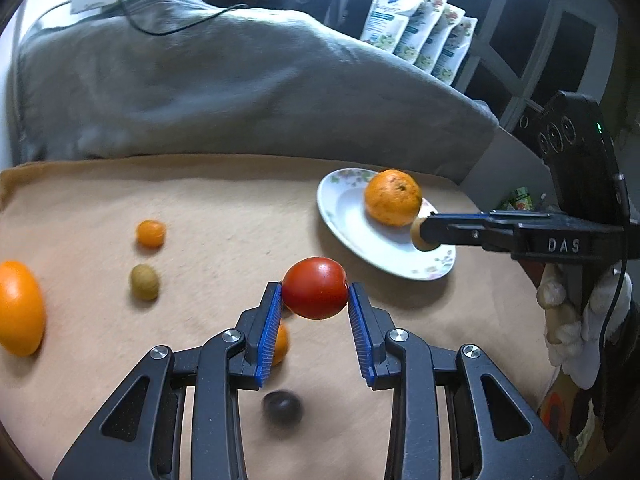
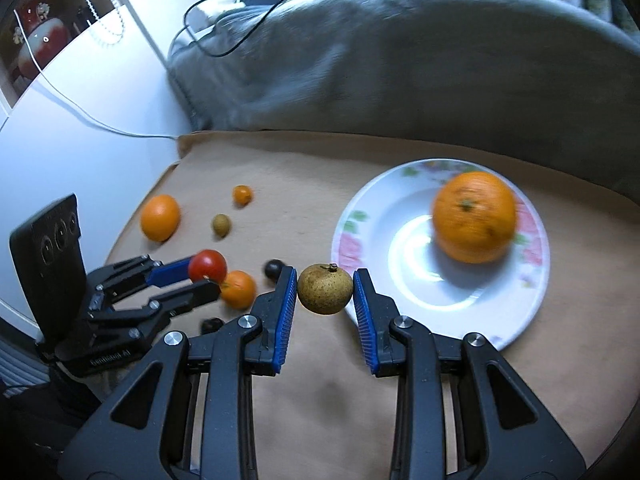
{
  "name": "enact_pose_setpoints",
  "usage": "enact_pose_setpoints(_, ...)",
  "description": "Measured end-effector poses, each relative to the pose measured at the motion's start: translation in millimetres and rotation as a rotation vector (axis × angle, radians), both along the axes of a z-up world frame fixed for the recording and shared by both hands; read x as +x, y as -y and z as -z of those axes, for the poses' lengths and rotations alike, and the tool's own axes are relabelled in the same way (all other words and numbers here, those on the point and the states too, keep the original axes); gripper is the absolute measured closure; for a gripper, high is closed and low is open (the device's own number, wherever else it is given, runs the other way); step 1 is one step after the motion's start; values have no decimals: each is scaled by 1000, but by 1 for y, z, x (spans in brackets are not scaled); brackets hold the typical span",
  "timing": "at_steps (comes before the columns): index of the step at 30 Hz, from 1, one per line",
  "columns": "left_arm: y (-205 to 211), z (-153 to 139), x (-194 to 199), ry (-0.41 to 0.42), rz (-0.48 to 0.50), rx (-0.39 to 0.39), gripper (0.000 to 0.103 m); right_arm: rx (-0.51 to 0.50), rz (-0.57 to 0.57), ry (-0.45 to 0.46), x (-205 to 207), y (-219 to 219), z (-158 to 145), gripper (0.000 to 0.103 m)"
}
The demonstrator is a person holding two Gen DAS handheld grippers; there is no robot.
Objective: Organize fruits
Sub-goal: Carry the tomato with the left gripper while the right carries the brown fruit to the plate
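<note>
My left gripper is clenched on a red tomato, its blue pads pressing the fruit from both sides and holding it clear of the tan cloth that covers the table. My right gripper grasps a small brownish-green fruit the same way, squeezed between its blue pads just at the near left rim of the flowered white plate. A large orange already sits on that plate, toward its far right side. In the left wrist view the right gripper reaches in from the right over the near edge of the plate, its little fruit close beside the orange. Left on the cloth are the loose ones: a big orange at the far left, a small orange fruit and a small green-brown fruit near each other in the middle left, another orange one partly hidden behind my left finger, and a dark round fruit nearest to me, blurred. A second dark fruit shows in the right wrist view, half hidden by my right gripper. Beyond the cloth lies a heaped grey blanket with a black cable across it, and a row of printed pouches stands at the far right.
</note>
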State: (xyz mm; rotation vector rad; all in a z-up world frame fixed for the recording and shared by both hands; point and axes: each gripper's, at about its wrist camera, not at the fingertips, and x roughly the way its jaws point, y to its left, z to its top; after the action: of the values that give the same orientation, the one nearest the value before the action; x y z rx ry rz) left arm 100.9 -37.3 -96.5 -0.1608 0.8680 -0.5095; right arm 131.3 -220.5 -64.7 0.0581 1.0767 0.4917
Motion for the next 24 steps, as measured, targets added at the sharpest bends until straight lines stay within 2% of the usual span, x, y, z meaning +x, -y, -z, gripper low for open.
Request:
enact_pose_setpoints(10,31,-3,15,0,56,7,71,-92,34,26,-12,25,10,73)
enact_pose_setpoints(24,62,7,40,-39,94,46,71,-122,57,13,-5,43,28,72)
